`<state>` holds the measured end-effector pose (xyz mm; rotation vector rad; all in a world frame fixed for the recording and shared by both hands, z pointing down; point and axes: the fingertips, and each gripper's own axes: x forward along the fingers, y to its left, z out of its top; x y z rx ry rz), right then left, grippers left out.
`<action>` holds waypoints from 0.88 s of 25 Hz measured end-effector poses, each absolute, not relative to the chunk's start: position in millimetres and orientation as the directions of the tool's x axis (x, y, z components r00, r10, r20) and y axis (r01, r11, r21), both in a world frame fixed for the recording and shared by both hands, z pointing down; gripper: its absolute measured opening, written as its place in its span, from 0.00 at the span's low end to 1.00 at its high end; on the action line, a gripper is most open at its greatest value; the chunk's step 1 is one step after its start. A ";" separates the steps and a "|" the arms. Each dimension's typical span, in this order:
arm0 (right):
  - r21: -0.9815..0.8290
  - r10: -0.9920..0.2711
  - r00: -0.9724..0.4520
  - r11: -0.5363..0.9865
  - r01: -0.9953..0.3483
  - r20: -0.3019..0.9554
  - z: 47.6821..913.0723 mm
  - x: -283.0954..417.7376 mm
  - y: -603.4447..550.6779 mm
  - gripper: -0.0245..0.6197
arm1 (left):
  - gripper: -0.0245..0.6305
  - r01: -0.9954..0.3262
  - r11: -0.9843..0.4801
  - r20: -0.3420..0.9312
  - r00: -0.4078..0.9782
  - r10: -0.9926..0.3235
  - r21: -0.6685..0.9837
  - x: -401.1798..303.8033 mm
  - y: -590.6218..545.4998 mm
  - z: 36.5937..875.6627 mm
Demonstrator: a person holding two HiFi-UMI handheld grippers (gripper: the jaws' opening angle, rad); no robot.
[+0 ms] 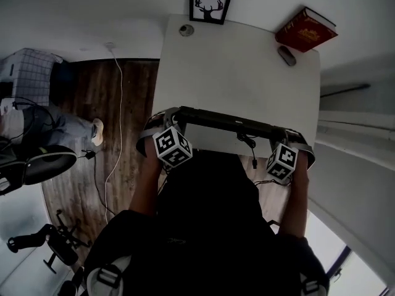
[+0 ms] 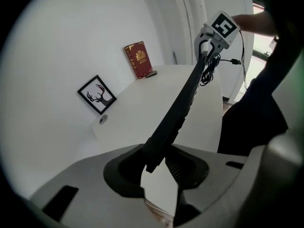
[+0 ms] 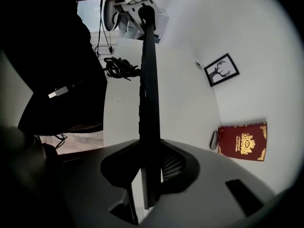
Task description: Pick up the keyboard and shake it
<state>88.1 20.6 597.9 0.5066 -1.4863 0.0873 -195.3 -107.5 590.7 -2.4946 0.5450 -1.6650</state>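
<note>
A black keyboard (image 1: 228,123) hangs tilted on edge above the near part of the white table (image 1: 234,66), held by its two ends. My left gripper (image 1: 166,123) is shut on its left end, and my right gripper (image 1: 296,139) is shut on its right end. In the left gripper view the keyboard (image 2: 185,96) runs from my left gripper (image 2: 159,167) up to the right gripper's marker cube (image 2: 223,26). In the right gripper view the keyboard (image 3: 148,80) stands between the pads of my right gripper (image 3: 148,170). Its coiled cable (image 1: 250,147) dangles beneath.
At the table's far edge lean a red book (image 1: 305,31) and a framed deer picture (image 1: 210,5). A grey oval object (image 1: 286,55) lies by the book, a small round thing (image 1: 186,30) by the picture. On the floor to the left are a chair (image 1: 37,165) and a white cord (image 1: 117,116).
</note>
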 end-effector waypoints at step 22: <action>-0.170 0.143 -0.106 0.933 -0.318 0.984 631.4 115.9 -25.2 0.19 | 0.22 -0.152 -0.977 0.962 0.253 0.106 0.147 -167.3 -136.7 623.9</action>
